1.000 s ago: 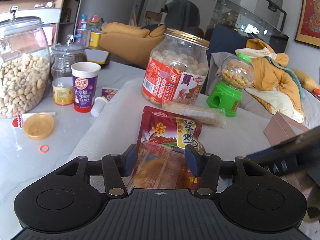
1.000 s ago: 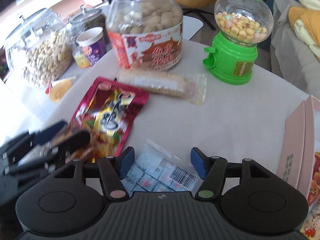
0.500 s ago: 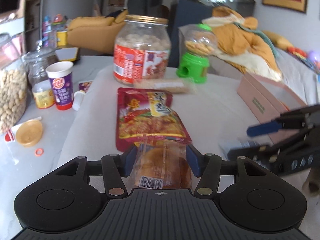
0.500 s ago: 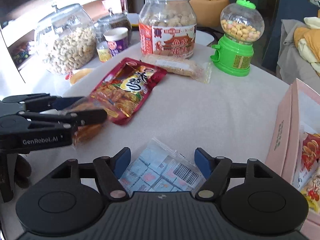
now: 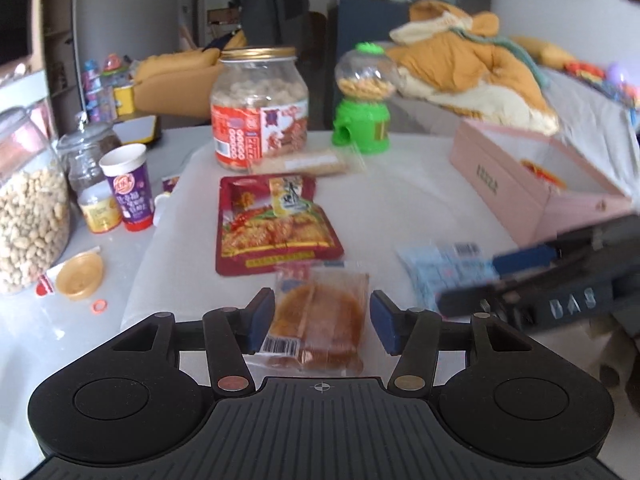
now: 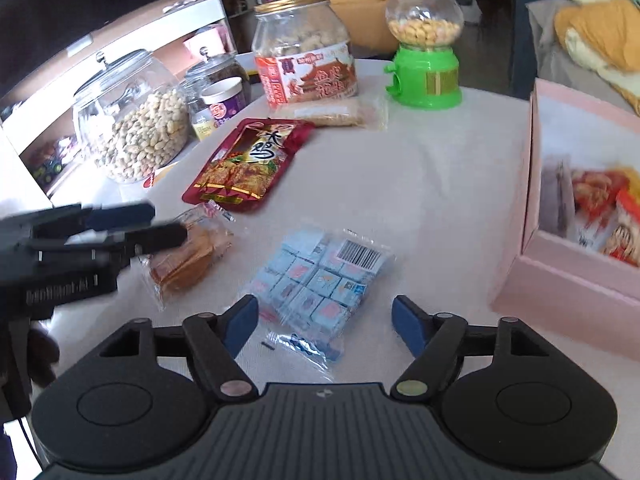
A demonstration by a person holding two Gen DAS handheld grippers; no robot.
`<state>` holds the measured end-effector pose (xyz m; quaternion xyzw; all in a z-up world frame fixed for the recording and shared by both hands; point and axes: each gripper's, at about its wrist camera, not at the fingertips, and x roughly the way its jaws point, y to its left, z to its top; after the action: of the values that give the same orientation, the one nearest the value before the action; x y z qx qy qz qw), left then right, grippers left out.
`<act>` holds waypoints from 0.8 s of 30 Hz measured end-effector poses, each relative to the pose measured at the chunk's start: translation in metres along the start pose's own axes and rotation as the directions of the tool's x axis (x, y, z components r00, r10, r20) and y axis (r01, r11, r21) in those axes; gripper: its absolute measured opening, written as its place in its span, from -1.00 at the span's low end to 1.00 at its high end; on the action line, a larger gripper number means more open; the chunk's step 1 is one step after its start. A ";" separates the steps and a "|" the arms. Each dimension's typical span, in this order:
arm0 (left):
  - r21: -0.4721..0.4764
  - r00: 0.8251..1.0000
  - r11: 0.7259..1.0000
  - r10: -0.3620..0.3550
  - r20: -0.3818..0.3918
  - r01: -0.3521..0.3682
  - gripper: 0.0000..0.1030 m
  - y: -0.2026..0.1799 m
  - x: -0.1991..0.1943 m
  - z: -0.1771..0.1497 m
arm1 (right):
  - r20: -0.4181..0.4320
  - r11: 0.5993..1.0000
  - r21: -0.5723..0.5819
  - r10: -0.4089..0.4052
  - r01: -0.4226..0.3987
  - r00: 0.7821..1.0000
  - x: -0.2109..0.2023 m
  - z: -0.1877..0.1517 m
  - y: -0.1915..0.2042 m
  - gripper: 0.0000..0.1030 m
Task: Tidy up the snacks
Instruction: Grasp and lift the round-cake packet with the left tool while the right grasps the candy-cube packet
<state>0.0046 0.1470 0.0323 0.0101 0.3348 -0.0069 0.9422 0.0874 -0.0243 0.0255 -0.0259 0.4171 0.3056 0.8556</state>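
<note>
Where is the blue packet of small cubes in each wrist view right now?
Left wrist view: the blue packet lies right of centre, partly behind the right hand-held gripper, short of the pink box.
Right wrist view: the blue packet lies low at centre, just ahead of the open fingers, touching neither.
Shared landmark: the green candy dispenser stands at the far side of the table in both.

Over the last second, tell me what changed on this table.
The right claw has just been opening wider around the blue candy packet, which lies on the cloth, not gripped. The left claw now straddles the orange pastry packet, where before the red snack bag lay between its pads. The peanut jar, green candy dispenser and pink box stayed put.
</note>
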 end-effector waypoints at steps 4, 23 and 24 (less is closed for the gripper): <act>0.130 0.996 0.988 0.086 -0.030 -0.081 0.21 -0.015 0.009 -0.005 | 0.024 0.998 -0.014 -0.059 0.059 0.998 0.014 0.006 0.010 0.69; -0.175 0.999 0.984 0.007 -0.050 -0.016 0.41 0.019 0.025 0.002 | 0.058 0.984 -0.155 -0.082 0.091 0.995 0.000 -0.024 -0.002 0.96; -0.178 0.999 0.984 0.004 -0.046 -0.012 0.41 0.019 0.024 0.001 | 0.056 0.983 -0.156 -0.089 0.097 0.994 0.002 -0.023 0.000 1.00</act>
<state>0.0248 0.1656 0.0183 -0.0730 0.3553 0.0274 0.9315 0.0721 -0.0301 0.0091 -0.1058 0.3689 0.2981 0.8740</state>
